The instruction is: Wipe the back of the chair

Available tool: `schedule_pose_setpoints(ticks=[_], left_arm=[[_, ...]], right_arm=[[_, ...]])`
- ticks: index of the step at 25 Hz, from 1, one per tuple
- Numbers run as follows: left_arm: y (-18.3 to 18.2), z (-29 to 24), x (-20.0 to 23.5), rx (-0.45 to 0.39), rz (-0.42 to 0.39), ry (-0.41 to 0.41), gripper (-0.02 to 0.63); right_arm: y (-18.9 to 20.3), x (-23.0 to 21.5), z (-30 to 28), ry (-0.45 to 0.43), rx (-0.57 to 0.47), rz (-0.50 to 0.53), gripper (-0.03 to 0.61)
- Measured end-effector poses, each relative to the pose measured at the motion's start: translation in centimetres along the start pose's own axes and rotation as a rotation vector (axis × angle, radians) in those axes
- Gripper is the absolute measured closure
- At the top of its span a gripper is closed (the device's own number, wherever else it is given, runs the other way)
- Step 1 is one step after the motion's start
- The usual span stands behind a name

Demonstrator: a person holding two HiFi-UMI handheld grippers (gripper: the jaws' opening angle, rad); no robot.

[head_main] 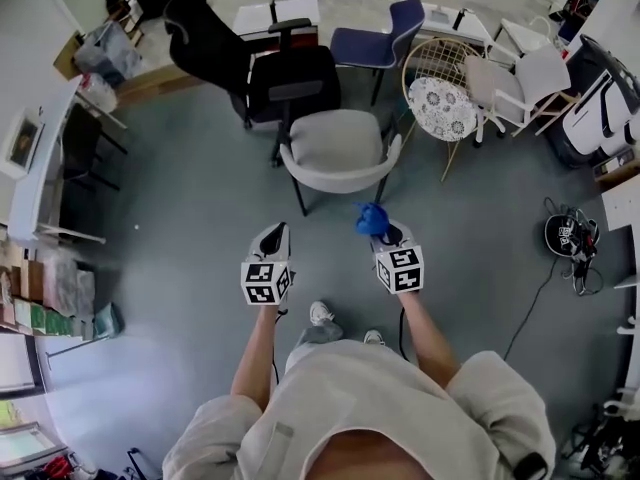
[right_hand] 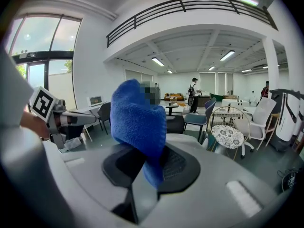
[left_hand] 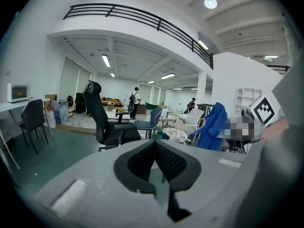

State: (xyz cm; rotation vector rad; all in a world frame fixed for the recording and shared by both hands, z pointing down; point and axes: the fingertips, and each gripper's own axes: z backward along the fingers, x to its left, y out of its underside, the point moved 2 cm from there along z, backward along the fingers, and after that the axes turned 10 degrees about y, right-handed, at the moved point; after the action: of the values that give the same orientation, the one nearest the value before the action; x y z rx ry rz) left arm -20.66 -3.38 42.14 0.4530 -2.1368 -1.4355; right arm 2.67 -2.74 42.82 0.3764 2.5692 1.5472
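Observation:
The grey chair (head_main: pixel 335 148) with a curved back stands on the floor just ahead of me, its back rim facing me. My right gripper (head_main: pixel 388 233) is shut on a bunched blue cloth (head_main: pixel 370 218), held a little short of the chair's right rear corner. In the right gripper view the blue cloth (right_hand: pixel 137 122) sticks up from between the jaws of the right gripper (right_hand: pixel 151 167). My left gripper (head_main: pixel 275 230) hovers level with it to the left, apart from the chair. In the left gripper view the left gripper (left_hand: pixel 155 141) is shut with nothing in it.
A black office chair (head_main: pixel 250 63) stands behind the grey one, with a blue chair (head_main: pixel 375 38), a wire chair with a patterned cushion (head_main: pixel 440 103) and white chairs (head_main: pixel 520 83) further back. Cables and a dark round object (head_main: pixel 565 236) lie right. A white desk (head_main: pixel 40 168) lines the left.

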Motion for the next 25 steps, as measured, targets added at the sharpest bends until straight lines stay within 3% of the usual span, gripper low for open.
schedule_pose_setpoints(ticks=[11, 25], left_arm=[[1.5, -3.3, 4.5, 0.05, 0.01, 0.072, 0.611], [6.9, -6.6, 5.4, 0.059, 0.066, -0.015, 0.61]], right_arm=[[0.0, 3.6, -4.7, 0.018, 0.03, -0.029, 0.497], [4.1, 3.1, -10.8, -0.063, 0.064, -0.05, 0.497]])
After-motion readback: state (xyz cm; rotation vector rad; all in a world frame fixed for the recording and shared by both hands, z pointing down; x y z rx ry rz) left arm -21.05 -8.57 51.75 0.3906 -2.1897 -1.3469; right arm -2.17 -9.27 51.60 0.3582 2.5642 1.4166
